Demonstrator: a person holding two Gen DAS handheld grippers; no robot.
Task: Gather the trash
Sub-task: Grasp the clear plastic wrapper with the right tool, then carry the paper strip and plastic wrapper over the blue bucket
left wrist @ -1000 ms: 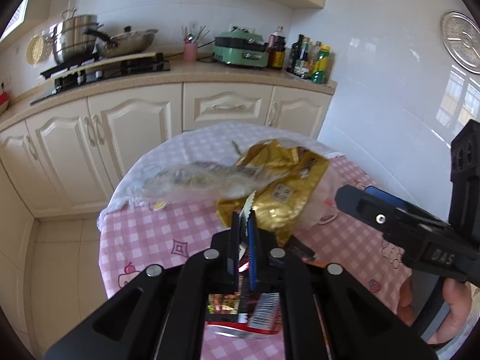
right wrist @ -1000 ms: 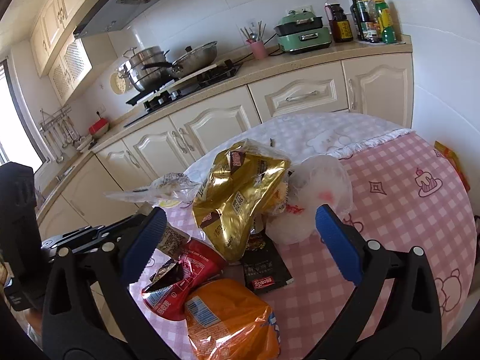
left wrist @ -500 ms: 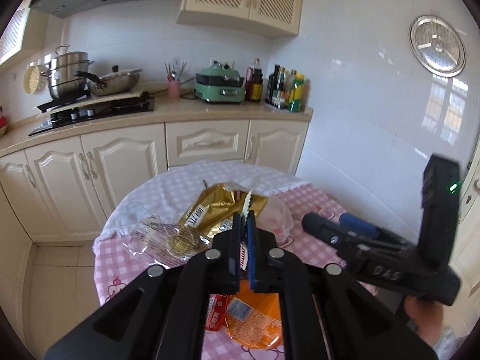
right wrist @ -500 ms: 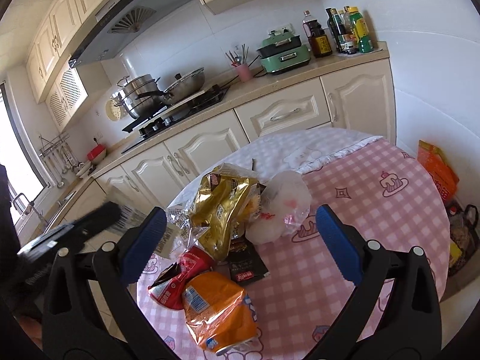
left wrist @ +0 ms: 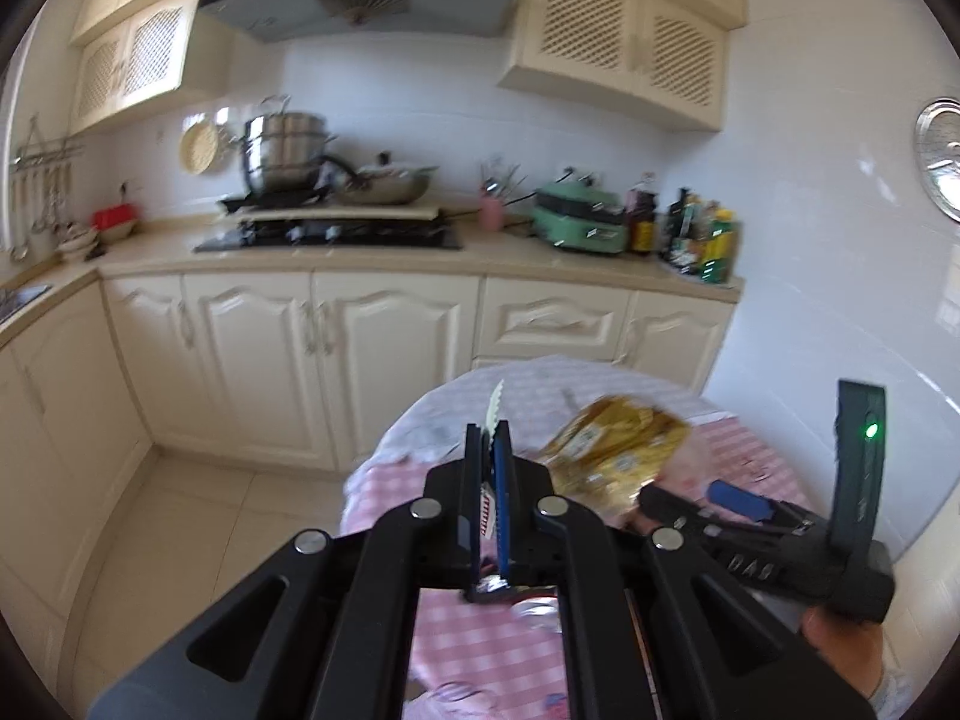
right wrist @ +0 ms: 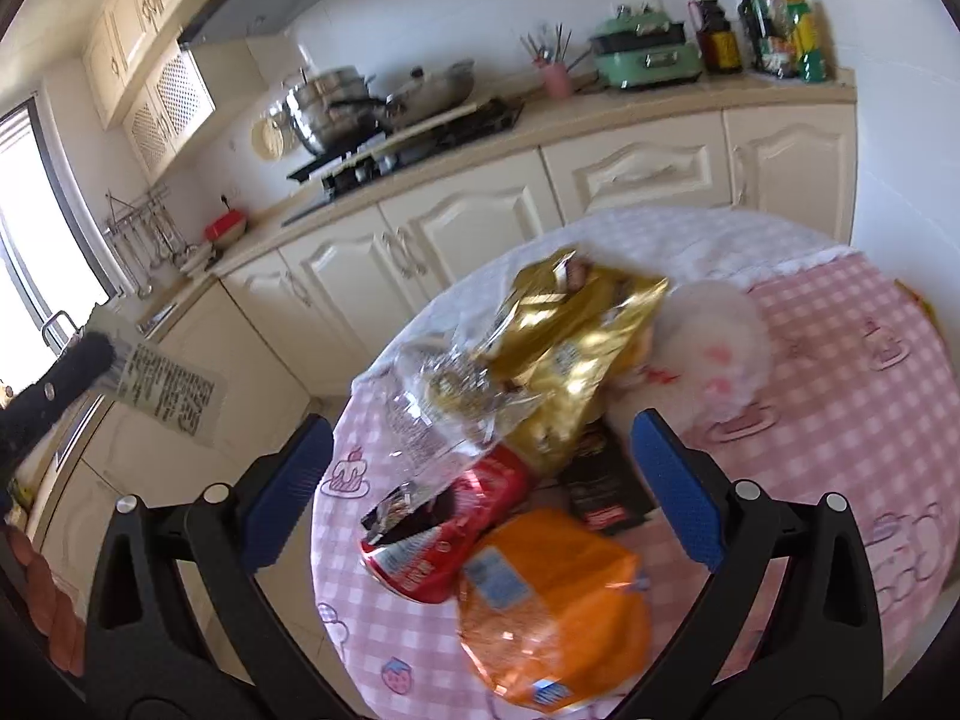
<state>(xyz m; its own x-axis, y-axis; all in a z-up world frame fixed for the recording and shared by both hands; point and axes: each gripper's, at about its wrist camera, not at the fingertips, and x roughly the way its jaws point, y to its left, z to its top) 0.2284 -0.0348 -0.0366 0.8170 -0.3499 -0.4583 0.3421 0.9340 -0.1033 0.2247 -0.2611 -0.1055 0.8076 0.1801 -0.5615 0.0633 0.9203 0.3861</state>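
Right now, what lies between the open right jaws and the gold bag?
In the right wrist view, between the right gripper and the gold bag lie a red wrapper, a black packet and a clear wrapper.

Cream cabinets (left wrist: pixel 336 354) under a beige worktop (left wrist: pixel 360 258), white tiled wall (left wrist: pixel 840 276), bright window (right wrist: pixel 24 222), pale tiled floor (left wrist: pixel 198 516).

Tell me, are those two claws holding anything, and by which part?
The left gripper pinches a thin wrapper by its edge. The right gripper is open, holding nothing.
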